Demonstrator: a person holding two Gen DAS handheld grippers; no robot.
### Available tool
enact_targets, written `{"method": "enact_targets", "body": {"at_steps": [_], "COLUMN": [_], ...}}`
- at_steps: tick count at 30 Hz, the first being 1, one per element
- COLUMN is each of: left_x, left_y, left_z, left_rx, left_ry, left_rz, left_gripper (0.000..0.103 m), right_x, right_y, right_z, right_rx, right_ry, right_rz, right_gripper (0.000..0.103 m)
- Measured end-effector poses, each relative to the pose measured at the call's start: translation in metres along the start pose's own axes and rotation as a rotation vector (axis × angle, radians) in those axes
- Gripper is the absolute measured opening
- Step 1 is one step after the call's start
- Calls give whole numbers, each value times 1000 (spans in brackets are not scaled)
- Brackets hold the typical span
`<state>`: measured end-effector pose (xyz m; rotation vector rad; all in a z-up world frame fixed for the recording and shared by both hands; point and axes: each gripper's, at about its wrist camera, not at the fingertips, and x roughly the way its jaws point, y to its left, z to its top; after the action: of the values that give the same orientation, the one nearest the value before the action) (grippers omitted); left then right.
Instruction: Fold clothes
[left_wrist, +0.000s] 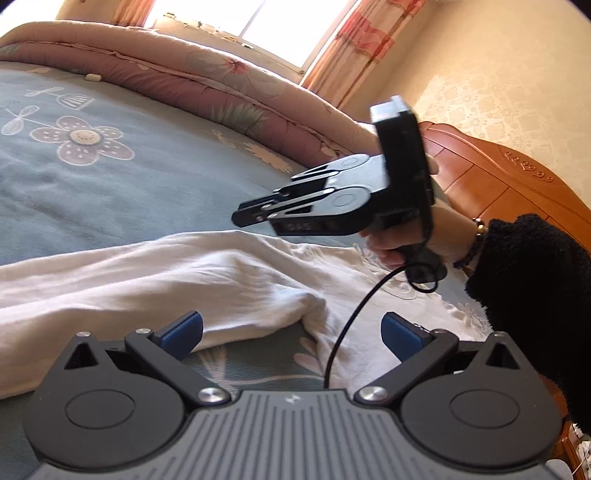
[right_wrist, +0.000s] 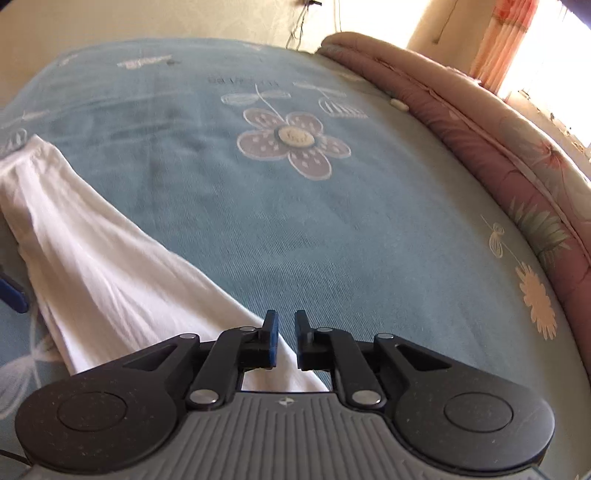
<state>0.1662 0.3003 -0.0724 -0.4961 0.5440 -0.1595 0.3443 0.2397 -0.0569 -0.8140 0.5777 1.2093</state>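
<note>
A white garment (left_wrist: 184, 280) lies crumpled across the blue flowered bedsheet (left_wrist: 92, 192). My left gripper (left_wrist: 291, 332) hangs open and wide just above the garment's near fold, nothing between its blue pads (left_wrist: 181, 332). In the left wrist view the right gripper (left_wrist: 240, 218) floats above the garment's far side, held by a hand in a black sleeve (left_wrist: 532, 295). In the right wrist view the right gripper (right_wrist: 283, 332) has its jaws almost together, only a narrow slit between them and no cloth in it. The white garment (right_wrist: 92, 266) runs from under it toward the left.
A rolled pink quilt (left_wrist: 221, 85) lines the far side of the bed, and it is the pink quilt (right_wrist: 480, 140) at the right in the other view. A wooden headboard (left_wrist: 498, 177) stands at the right. A black cable (left_wrist: 351, 314) droops over the garment.
</note>
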Motion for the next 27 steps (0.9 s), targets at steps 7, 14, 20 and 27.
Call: {"method": "enact_targets", "body": {"at_steps": [7, 14, 20, 27], "left_x": [-30, -44, -44, -45], "left_y": [24, 38, 45, 49], "left_z": [-1, -1, -1, -1], "left_rx": [-25, -48, -73, -91], "left_ry": [-12, -36, -42, -49], "left_rz": [38, 23, 16, 20], "left_gripper": [102, 102, 102, 102], "right_x": [4, 42, 45, 61], "right_y": [37, 77, 82, 70], "right_z": [35, 71, 76, 88], "right_rx": [-87, -171, -152, -16], "right_ry": [-62, -38, -35, -33], "right_rz": [138, 303, 325, 324], "right_gripper": [29, 44, 3, 4]}}
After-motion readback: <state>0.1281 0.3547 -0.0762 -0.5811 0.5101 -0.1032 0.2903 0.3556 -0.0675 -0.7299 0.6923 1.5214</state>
